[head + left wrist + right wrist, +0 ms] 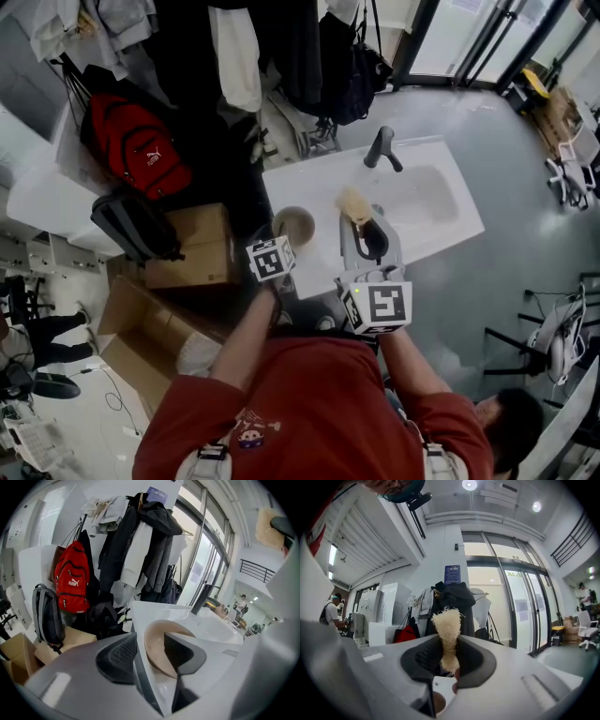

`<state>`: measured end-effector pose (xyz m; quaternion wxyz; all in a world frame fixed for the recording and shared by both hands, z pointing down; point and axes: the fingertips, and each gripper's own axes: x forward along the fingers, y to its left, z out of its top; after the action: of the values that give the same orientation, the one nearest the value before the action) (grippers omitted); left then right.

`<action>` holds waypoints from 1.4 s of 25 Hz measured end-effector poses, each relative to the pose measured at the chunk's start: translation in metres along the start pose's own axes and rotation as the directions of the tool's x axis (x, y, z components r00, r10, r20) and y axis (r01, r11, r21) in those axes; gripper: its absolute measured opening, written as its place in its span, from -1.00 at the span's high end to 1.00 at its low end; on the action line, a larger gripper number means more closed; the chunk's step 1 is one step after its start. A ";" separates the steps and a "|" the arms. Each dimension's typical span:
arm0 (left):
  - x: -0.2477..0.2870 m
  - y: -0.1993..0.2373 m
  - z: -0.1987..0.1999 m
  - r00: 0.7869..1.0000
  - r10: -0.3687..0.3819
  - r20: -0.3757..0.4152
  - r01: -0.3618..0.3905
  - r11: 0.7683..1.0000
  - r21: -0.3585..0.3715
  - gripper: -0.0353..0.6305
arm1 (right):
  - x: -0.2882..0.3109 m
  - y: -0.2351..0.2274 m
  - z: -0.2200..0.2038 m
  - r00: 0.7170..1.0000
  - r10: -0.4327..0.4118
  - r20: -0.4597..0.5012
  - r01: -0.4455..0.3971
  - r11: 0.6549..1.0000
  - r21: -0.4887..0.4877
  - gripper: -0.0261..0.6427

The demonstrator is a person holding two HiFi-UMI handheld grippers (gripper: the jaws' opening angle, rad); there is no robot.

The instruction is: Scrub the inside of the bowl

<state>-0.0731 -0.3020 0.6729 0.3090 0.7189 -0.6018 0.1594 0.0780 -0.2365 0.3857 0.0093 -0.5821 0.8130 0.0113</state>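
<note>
Two grippers, head view: the left gripper sits at the tan bowl, which stands on the white sink's rim, at 9 o'clock of the basin. The right gripper carries a fibrous scrub pad at 3 o'clock of the bowl, apart from it.
Left gripper view: jaws apart, with the bowl wall between them; one pad is outside at 9 o'clock and the other inside at 3 o'clock. Neither seems to press.
Right gripper view: jaws clamped on the lower end of the scrub pad, which stands up toward 12 o'clock.
Risk: with the bowl unclamped, the first push of the pad could slide or tip it off the rim.
Hidden: the inner jaw covers much of the bowl's inside. In the head view the marker cube hides the left jaws. A brown patch at 6 o'clock in the right gripper view may be the bowl, but this is uncertain.
</note>
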 end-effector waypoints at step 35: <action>-0.212 -0.126 0.215 0.693 -0.290 0.659 -0.004 0.914 0.406 0.72 | 0.000 -0.035 0.027 0.991 -0.116 0.073 0.114 0.993 0.032 0.69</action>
<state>-0.0299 -0.2656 0.3507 -0.0778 0.8153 -0.5722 -0.0413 0.1115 -0.2466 0.3584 0.0482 -0.6269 0.7773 0.0211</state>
